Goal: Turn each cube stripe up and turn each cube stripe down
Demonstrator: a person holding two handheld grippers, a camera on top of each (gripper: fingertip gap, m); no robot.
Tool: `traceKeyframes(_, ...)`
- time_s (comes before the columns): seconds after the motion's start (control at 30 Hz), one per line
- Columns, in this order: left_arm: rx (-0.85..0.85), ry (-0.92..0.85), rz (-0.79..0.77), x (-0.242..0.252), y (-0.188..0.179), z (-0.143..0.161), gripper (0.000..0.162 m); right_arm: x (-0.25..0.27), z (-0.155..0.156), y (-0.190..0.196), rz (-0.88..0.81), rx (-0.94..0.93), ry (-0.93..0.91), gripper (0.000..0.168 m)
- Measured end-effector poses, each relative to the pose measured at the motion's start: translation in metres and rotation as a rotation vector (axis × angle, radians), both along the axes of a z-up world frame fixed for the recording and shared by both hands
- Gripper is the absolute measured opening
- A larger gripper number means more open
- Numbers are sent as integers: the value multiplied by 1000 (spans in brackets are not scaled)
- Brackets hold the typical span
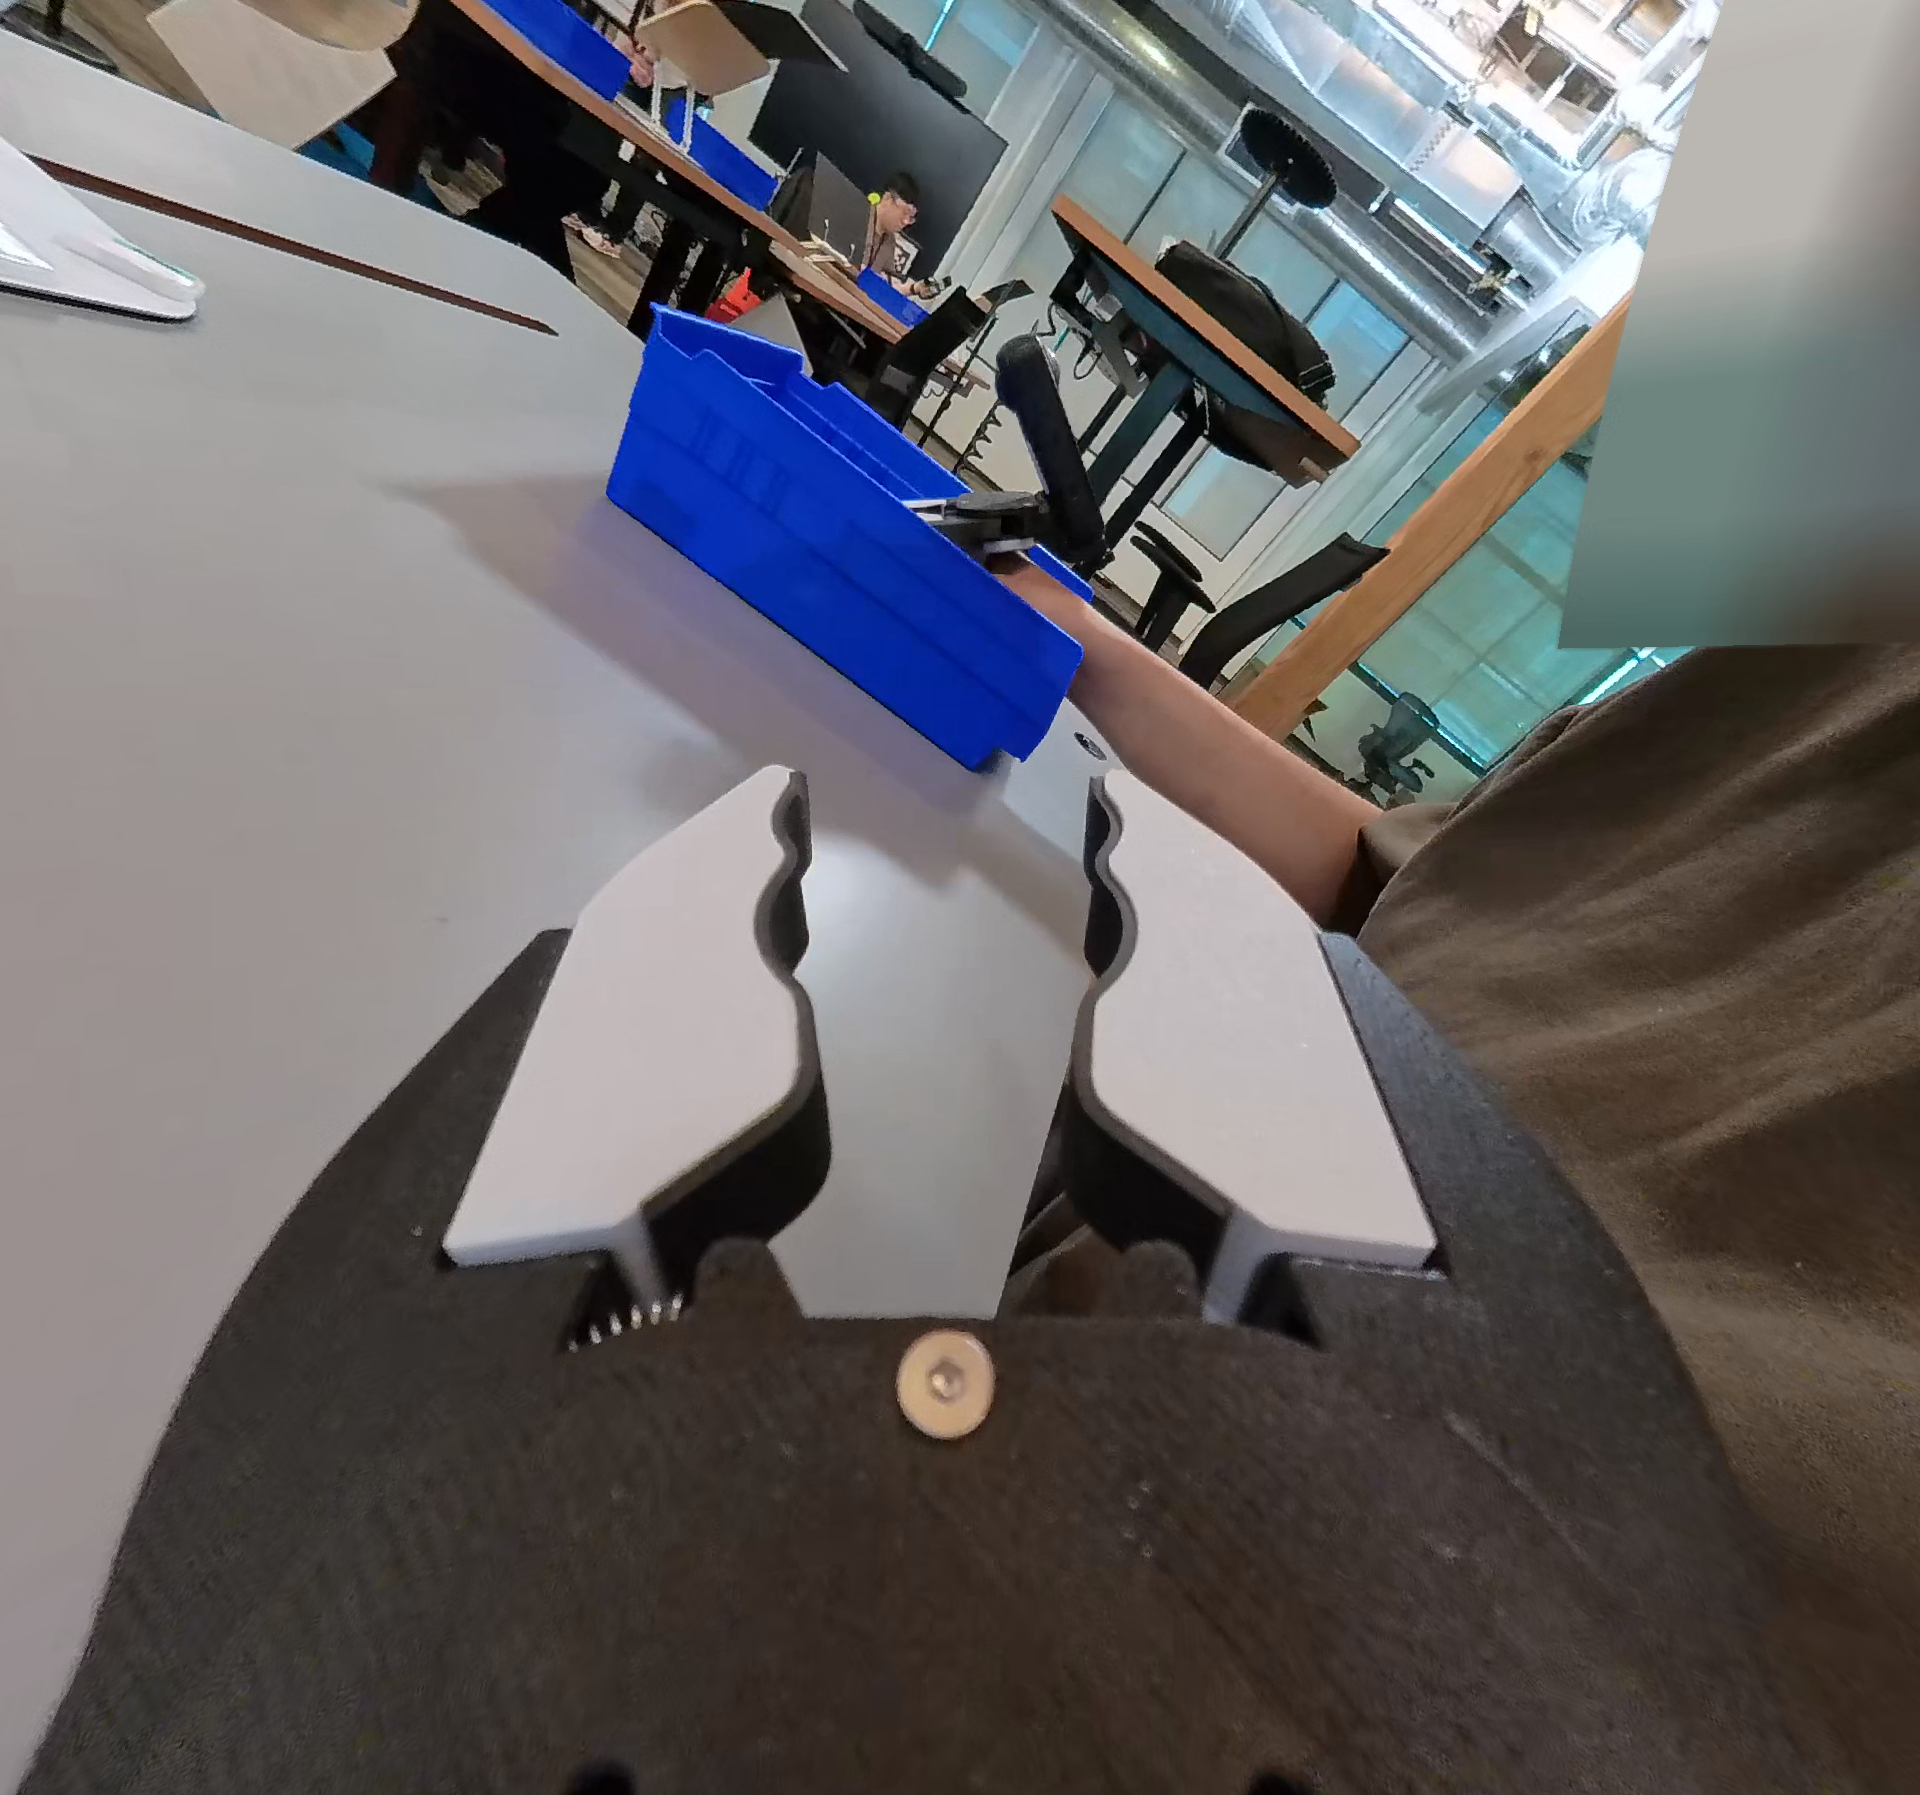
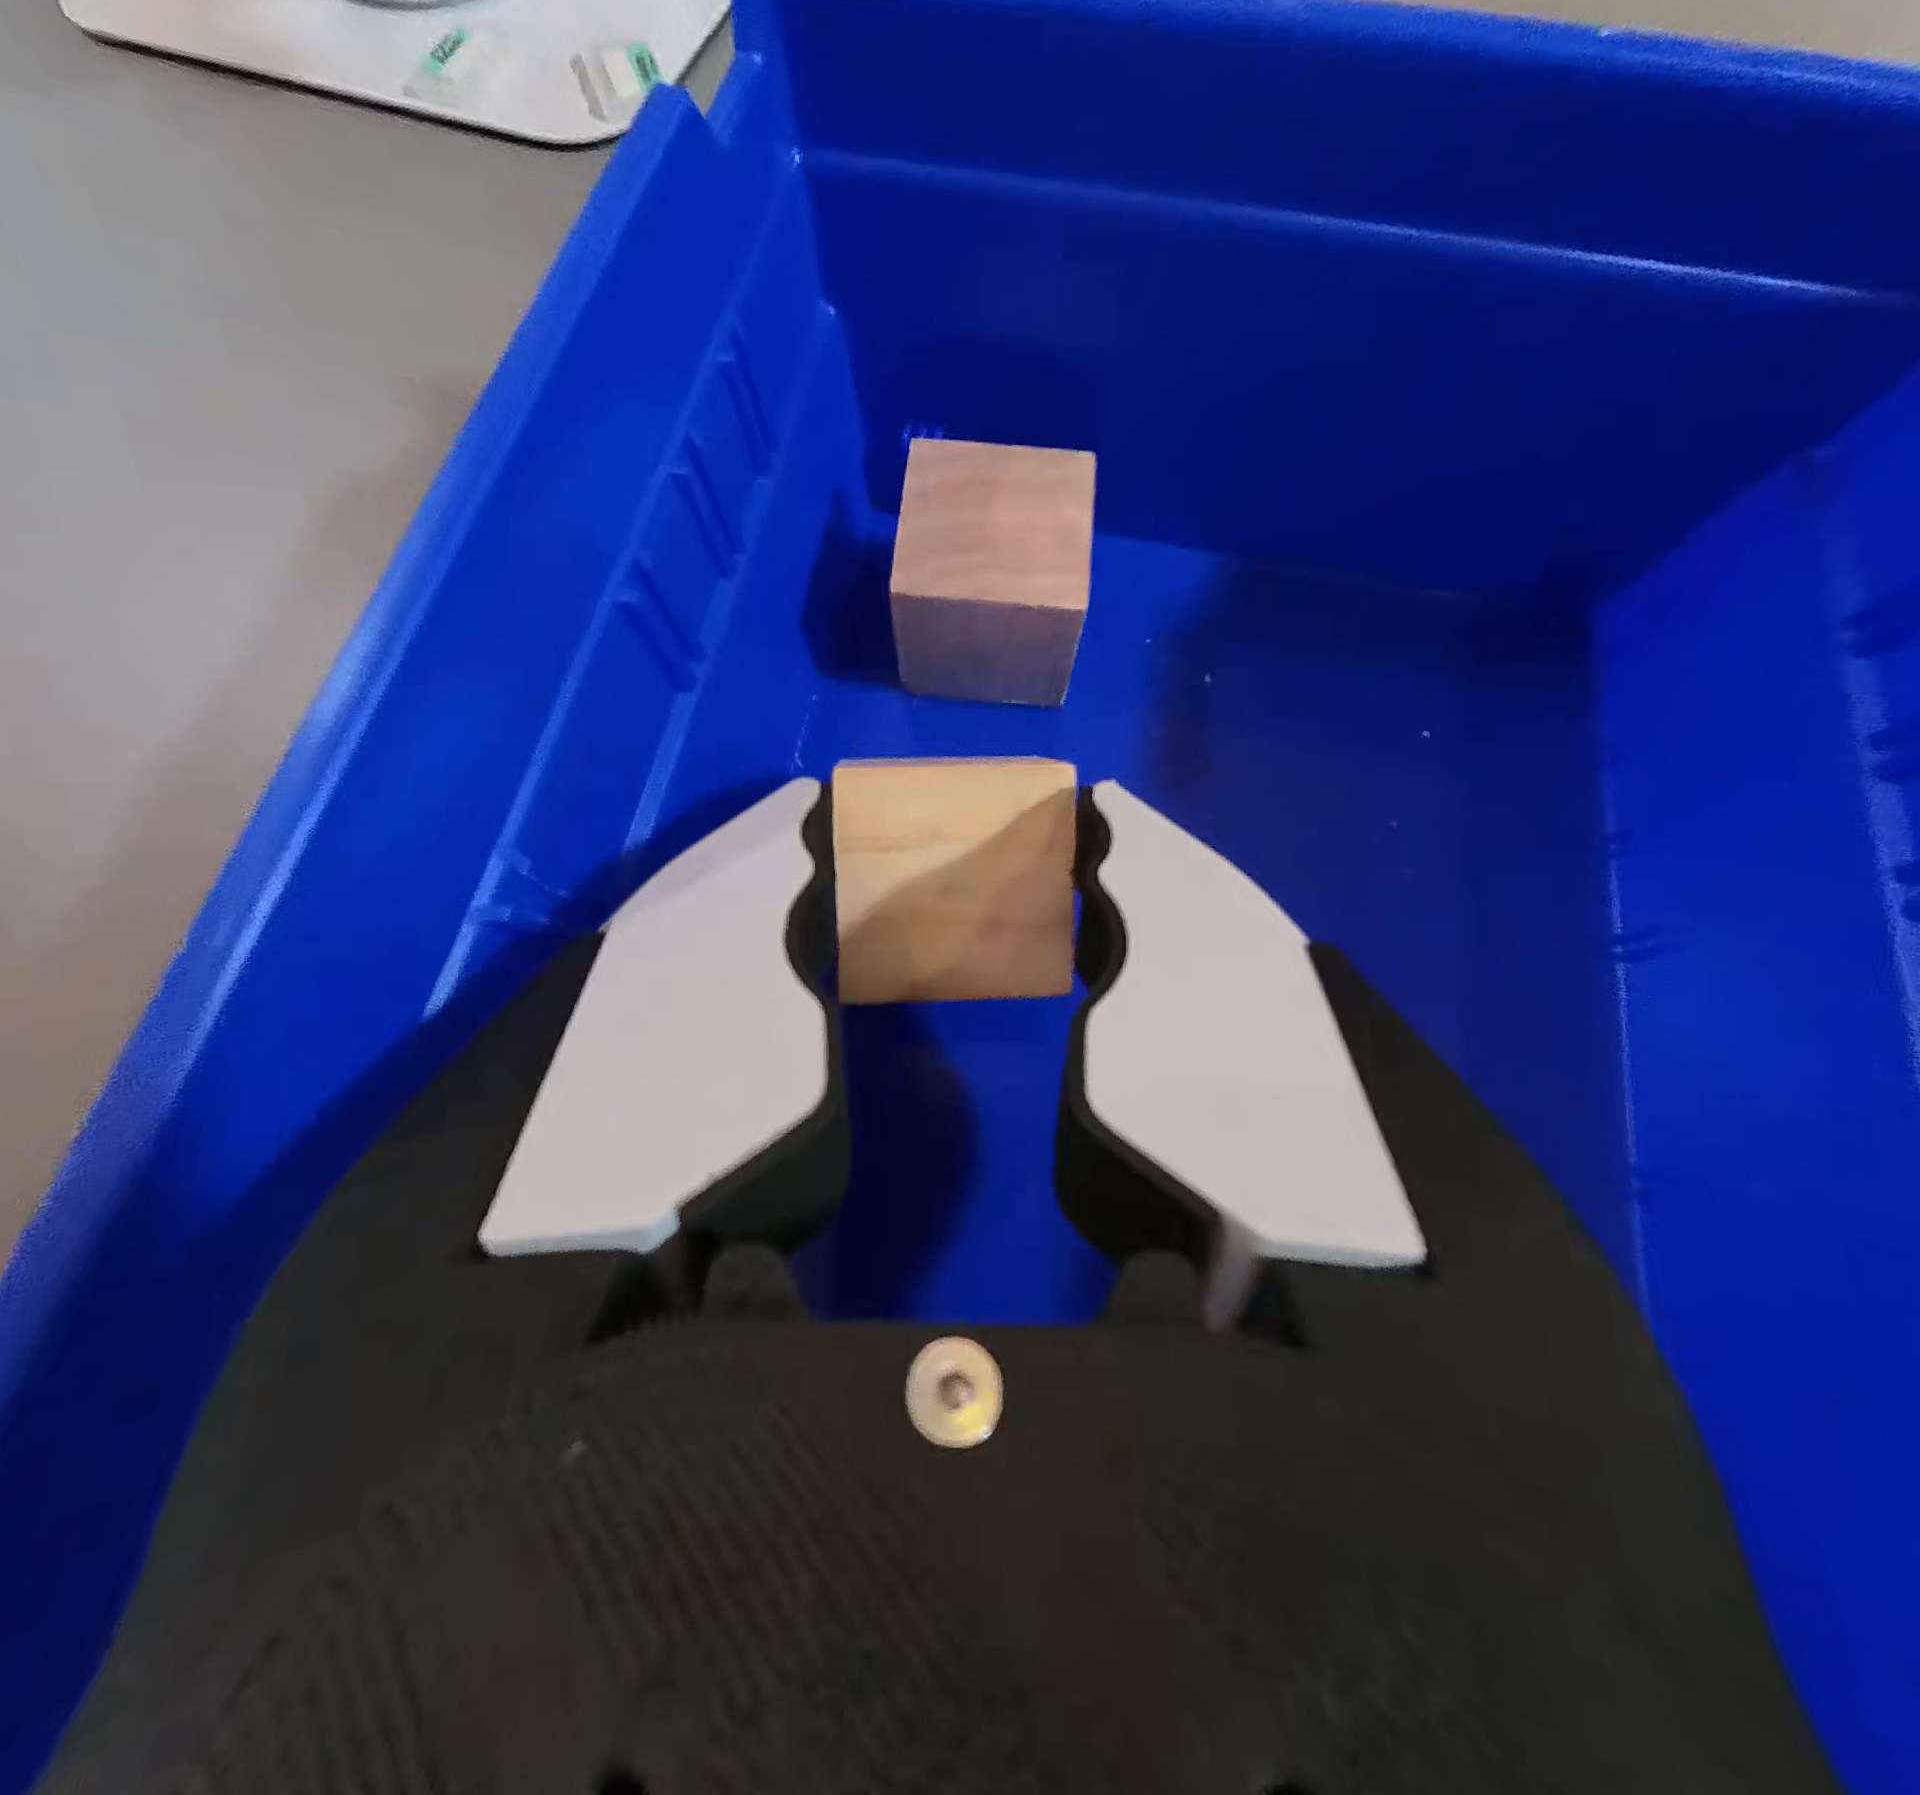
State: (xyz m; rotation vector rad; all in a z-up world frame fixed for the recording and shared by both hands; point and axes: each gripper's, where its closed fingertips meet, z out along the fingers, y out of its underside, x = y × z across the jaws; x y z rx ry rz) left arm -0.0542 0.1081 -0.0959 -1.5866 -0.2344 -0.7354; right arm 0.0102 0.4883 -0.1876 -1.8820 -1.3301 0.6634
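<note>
In the right wrist view, my right gripper [image 2: 954, 795] is shut on a plain wooden cube [image 2: 954, 878] and holds it inside the blue bin [image 2: 1299, 322]. A second wooden cube [image 2: 992, 576] rests on the bin floor just beyond, near the far left corner. No stripe shows on either cube's visible faces. In the left wrist view, my left gripper [image 1: 945, 789] is open and empty, low over the grey table [image 1: 312, 706], short of the blue bin [image 1: 831, 540]. The right gripper [image 1: 997, 514] shows over the bin's far rim.
A white flat base plate [image 2: 416, 10] lies on the table left of the bin; it also shows in the left wrist view [image 1: 83, 259]. A person's forearm [image 1: 1195, 748] and brown sleeve [image 1: 1662, 1018] are at right. Desks, chairs and people stand behind.
</note>
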Motion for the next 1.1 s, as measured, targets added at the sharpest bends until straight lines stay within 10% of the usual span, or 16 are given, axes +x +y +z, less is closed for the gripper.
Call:
traceKeyframes(0.37, -21, -8, -6, -1, 1, -5, 51, 25, -13, -8, 7, -50, -282, 57)
traceKeyframes(1.1, -34, 6, -5, 0, 1, -7, 52, 21, 10, 12, -82, 80, -209, 37)
